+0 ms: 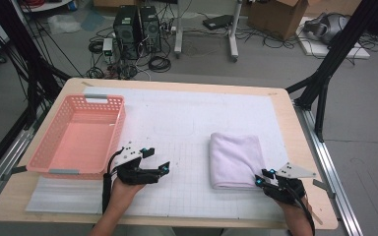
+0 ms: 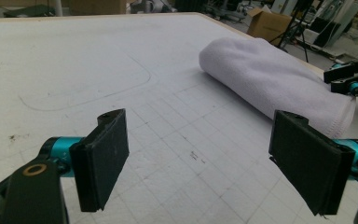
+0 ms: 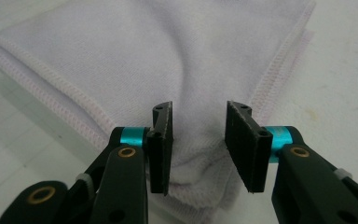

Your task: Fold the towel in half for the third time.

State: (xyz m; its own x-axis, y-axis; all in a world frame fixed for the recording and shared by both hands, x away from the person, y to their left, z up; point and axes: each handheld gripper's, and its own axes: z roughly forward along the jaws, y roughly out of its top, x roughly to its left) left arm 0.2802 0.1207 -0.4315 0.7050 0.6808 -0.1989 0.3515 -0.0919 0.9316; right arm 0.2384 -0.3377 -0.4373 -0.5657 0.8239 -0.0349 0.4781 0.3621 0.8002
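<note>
**Right gripper view: tongs straddle a towel corner**

Right gripper view shows what the other views cannot: the folded lilac towel [image 3: 168,60] bunched up between the two black jaws of the right tongs [image 3: 199,140], which stand partly spread with cloth in the gap, the left jaw touching it; whether they pinch it yet, I cannot tell. Stitched hems of several layers show there.

High view places that one towel [image 1: 236,157] on the right half of the counter [image 1: 187,113], with the right tongs [image 1: 262,179] at its near right corner. One pink plastic basket [image 1: 78,135] sits at the counter's left edge, well apart from the towel.

Left gripper view looks along widely spread jaws of the left tongs [image 2: 200,158], holding nothing, toward the towel [image 2: 270,79] and the right tongs beyond it.

Two hands come in from the near edge: the left [image 1: 123,189] low over the gridded mat beside the basket, tongs [image 1: 157,160] pointing right; the right [image 1: 290,196] angled toward the towel.
</note>
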